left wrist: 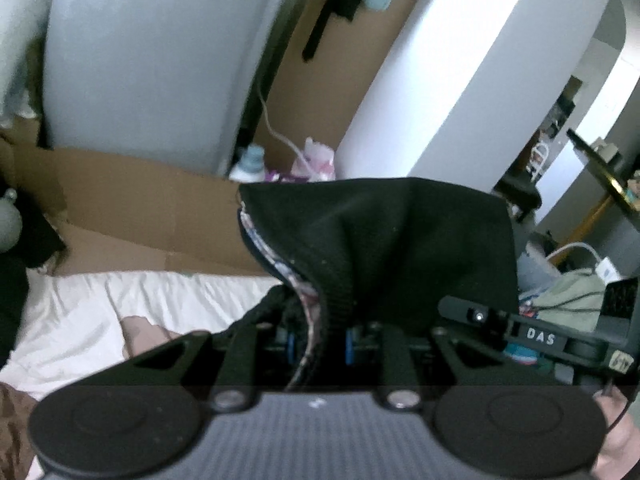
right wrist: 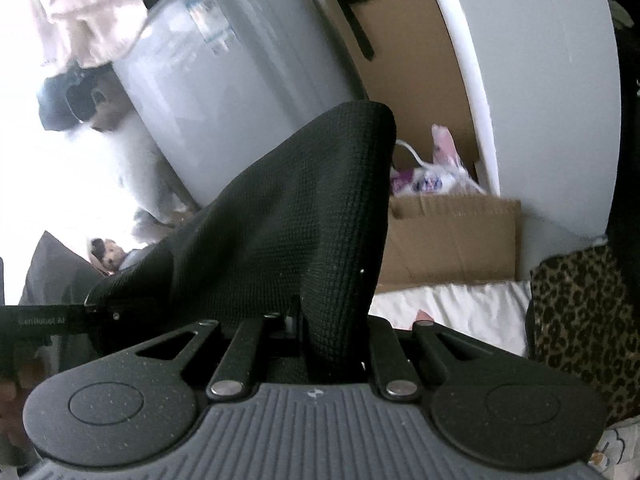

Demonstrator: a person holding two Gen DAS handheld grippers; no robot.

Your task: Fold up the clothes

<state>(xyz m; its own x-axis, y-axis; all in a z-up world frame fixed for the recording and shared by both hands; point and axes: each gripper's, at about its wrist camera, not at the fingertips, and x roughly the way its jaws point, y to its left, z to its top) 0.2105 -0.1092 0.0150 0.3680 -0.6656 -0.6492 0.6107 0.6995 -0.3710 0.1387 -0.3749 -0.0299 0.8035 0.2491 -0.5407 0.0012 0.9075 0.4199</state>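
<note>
- White sheet (left wrist: 140, 300) covers the bed below, cardboard (left wrist: 132, 200) at its far edge
- Black knit garment (left wrist: 380, 240) — lifted clear of the sheet, stretched between both claws
- Left gripper (left wrist: 320, 344) clamps its patterned-lined edge
- Right gripper (right wrist: 332, 340) pinches a fold — jaws narrow

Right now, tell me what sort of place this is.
Probably a lived-in bedroom: a rumpled white bedsheet, flattened brown cardboard boxes by the wall, and a leopard-print fabric at the bed's edge.

white bed sheet (left wrist: 168, 300), leopard-print fabric (right wrist: 580, 320) on it
</note>
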